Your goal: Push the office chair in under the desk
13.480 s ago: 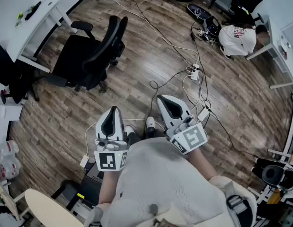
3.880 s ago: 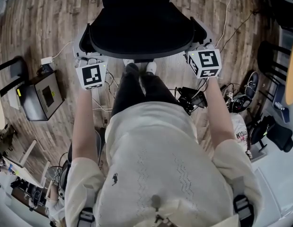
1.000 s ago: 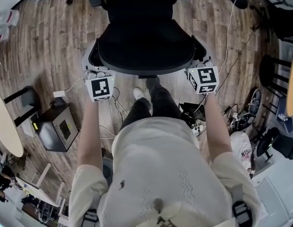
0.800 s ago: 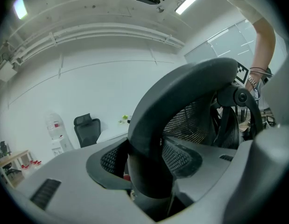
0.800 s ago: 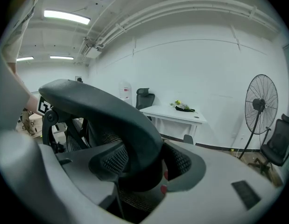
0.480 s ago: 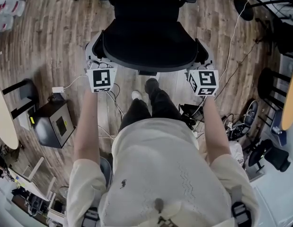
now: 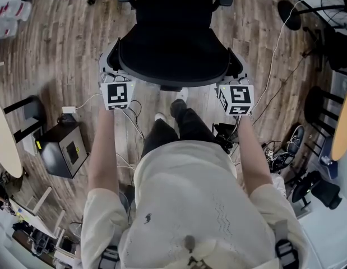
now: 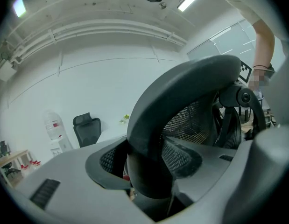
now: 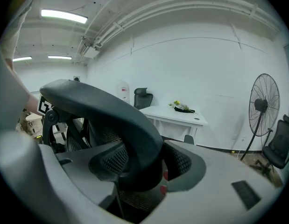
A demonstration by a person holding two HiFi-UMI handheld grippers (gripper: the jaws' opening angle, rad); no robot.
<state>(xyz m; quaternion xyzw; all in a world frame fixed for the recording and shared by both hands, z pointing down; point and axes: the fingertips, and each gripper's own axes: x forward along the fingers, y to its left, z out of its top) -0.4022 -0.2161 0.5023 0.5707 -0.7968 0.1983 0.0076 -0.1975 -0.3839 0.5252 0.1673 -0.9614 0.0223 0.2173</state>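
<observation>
Left gripper [image 8: 149, 164] and right gripper [image 9: 149, 164] each clamp the stiff top rim of the chair [image 7: 173, 49], standing on the floor [image 7: 66, 55] before the person [image 7: 184, 206]; heavy but probably free-rolling, so push evenly there.

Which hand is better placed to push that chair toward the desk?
Neither clearly: left hand-held gripper and right hand-held gripper each clamp one side of the chair backrest. Pushing with both seems best.

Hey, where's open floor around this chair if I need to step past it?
Widest bare floor lies left of the office chair, up to the black box. Right side, toward the fan base, is narrower and crossed by a white cable. Lower right is cluttered with cables.
</observation>
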